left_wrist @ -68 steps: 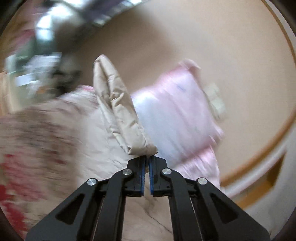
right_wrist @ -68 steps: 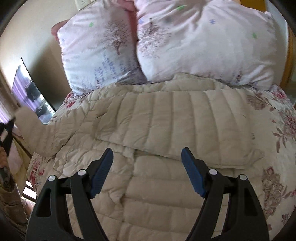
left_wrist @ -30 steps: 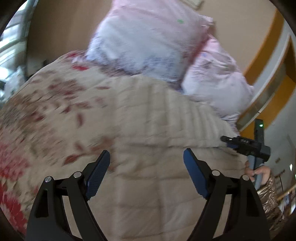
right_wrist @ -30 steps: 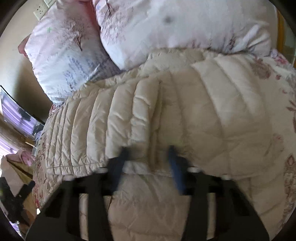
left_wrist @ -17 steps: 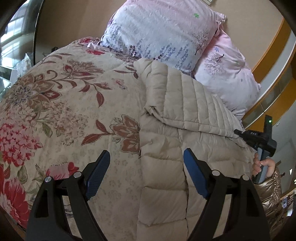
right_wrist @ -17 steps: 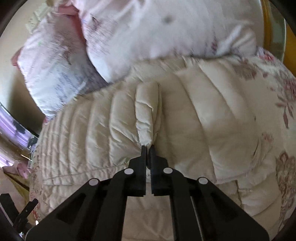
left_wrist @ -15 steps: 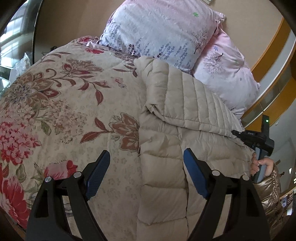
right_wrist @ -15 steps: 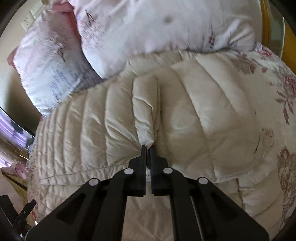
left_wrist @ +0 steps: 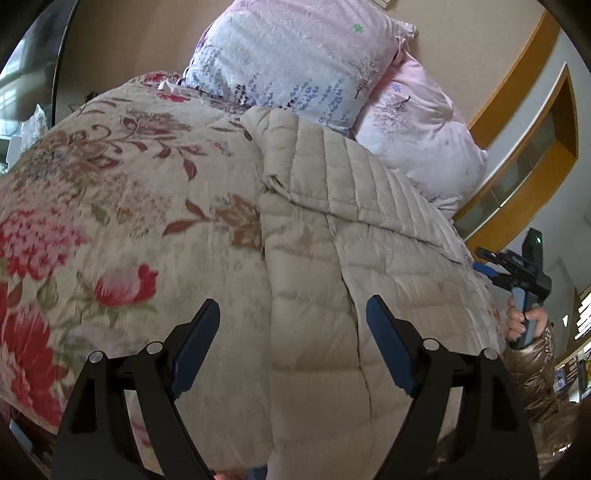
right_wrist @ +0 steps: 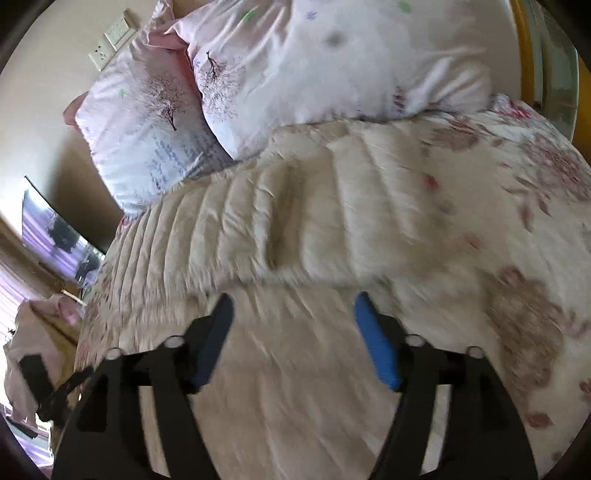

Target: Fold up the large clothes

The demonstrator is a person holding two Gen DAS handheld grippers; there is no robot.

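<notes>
A beige puffer jacket (left_wrist: 332,229), quilted into soft padded channels with a slightly crinkled, matte shell, lies flat on a floral quilt (left_wrist: 110,192) that covers the bed. The quilt is cream with red and pink blossoms and brown leaves. The jacket's upper part is folded over its body, leaving a stitched edge that runs slantwise across it; the ribs on that flap are narrow, those below are broad. 2 plump pillows (left_wrist: 295,59) in pale pink and white with small tree and flower prints lean against the wall at the head of the bed, touching the jacket's far end.

The left gripper (left_wrist: 293,332) hangs with its 2 blue-padded fingers spread wide, holding nothing, above the jacket's near half beside its left edge. The right gripper (right_wrist: 293,325), blurred in the right wrist view, is likewise spread wide and empty, just in front of the folded flap's edge. A wall socket plate (right_wrist: 110,35) sits above the pillows.
</notes>
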